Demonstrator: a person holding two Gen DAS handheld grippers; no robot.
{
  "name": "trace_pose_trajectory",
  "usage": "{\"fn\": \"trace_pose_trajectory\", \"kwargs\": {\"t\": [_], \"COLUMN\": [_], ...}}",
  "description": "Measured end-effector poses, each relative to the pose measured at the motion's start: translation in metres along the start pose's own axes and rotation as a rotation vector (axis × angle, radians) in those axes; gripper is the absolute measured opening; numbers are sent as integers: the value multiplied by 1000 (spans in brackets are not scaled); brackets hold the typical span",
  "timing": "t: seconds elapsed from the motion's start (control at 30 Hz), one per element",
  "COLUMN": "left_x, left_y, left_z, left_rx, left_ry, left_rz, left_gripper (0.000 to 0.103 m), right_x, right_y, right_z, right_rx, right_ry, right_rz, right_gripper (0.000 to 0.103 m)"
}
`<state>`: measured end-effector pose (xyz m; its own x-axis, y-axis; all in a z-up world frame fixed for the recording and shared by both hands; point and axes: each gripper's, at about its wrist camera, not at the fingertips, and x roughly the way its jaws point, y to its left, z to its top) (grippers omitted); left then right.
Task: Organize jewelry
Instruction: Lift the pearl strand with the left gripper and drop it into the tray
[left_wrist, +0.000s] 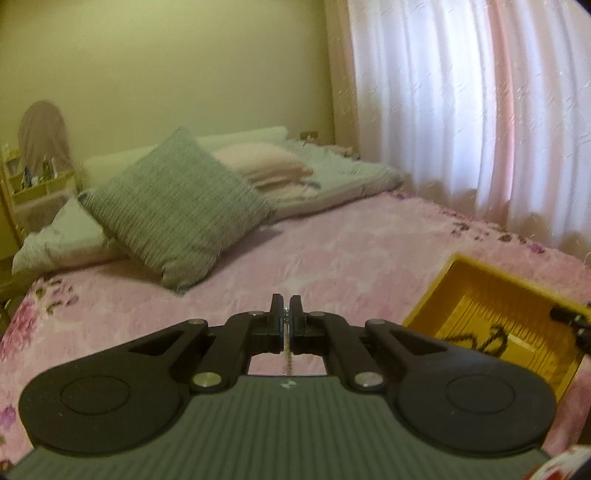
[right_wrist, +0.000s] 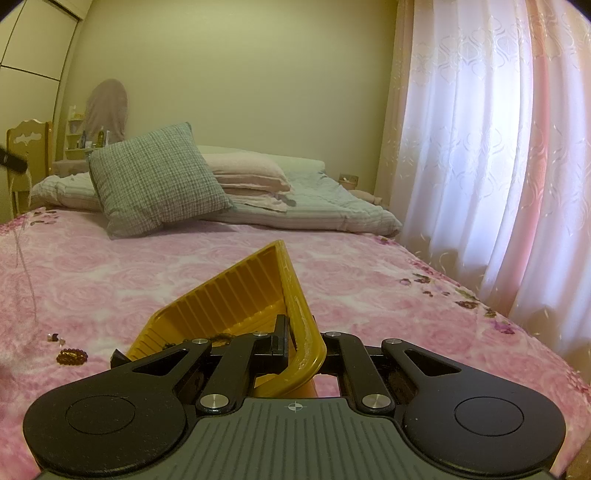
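Left wrist view: well off to the left of the jaws, a grey checked cushion (left_wrist: 173, 210) leans on the pillows at the head of the bed. Straight ahead, the left gripper (left_wrist: 287, 308) has its jaws pressed nearly together, pinching a thin silvery chain (left_wrist: 287, 354) that hangs down between them, above the pink floral bedspread (left_wrist: 332, 258). To the right of the jaws sits a yellow tray (left_wrist: 476, 291) with ribbed walls; a dark beaded chain (left_wrist: 480, 338) lies on its floor. At the tray's right rim a black finger of the right gripper (left_wrist: 570, 321) shows at the picture's edge. Beyond it hangs a white and pink curtain (left_wrist: 461, 110).

Right wrist view: far to the left of the jaws, a fine strand (right_wrist: 26, 266) hangs down over the bedspread (right_wrist: 147, 280), below a black piece at the picture's left edge. Lower, also left of the jaws, a small amber beaded piece (right_wrist: 72, 356) lies on the cover, with a few tiny stones (right_wrist: 55, 337) just beside it. In the middle, the right gripper (right_wrist: 301, 341) is closed on the near rim of the yellow tray (right_wrist: 236, 295), one finger inside the wall and one outside; the tray stands tilted, its far corner raised. A bit of dark chain (right_wrist: 218, 338) shows in the tray just left of the jaws. The cushion (right_wrist: 155, 181) sits beyond, the curtain (right_wrist: 480, 147) to the right.
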<state>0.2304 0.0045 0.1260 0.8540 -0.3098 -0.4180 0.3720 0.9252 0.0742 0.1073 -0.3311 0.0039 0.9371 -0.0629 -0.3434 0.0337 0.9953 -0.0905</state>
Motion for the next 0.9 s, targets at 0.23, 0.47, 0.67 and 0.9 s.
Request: {"fn": "trace_pose_trajectory", "kwargs": {"t": [0.23, 0.47, 0.67, 0.9], "left_x": [-2, 3, 16, 42], "left_y": [-28, -89, -142, -184], "left_z": [35, 55, 51, 26], "left_rx": [21, 63, 109, 146], "left_ry": [-60, -83, -41, 63], "left_rz": [-85, -255, -383, -475], "left_gripper": [2, 2, 2, 2], "right_x": [-1, -1, 0, 0], "right_y": [2, 3, 5, 3], "right_z": [1, 2, 2, 1], "right_rx": [-1, 1, 6, 14], "right_ry": [-1, -2, -4, -5], "right_rz": [1, 2, 3, 5], "right_gripper": [7, 7, 7, 7]}}
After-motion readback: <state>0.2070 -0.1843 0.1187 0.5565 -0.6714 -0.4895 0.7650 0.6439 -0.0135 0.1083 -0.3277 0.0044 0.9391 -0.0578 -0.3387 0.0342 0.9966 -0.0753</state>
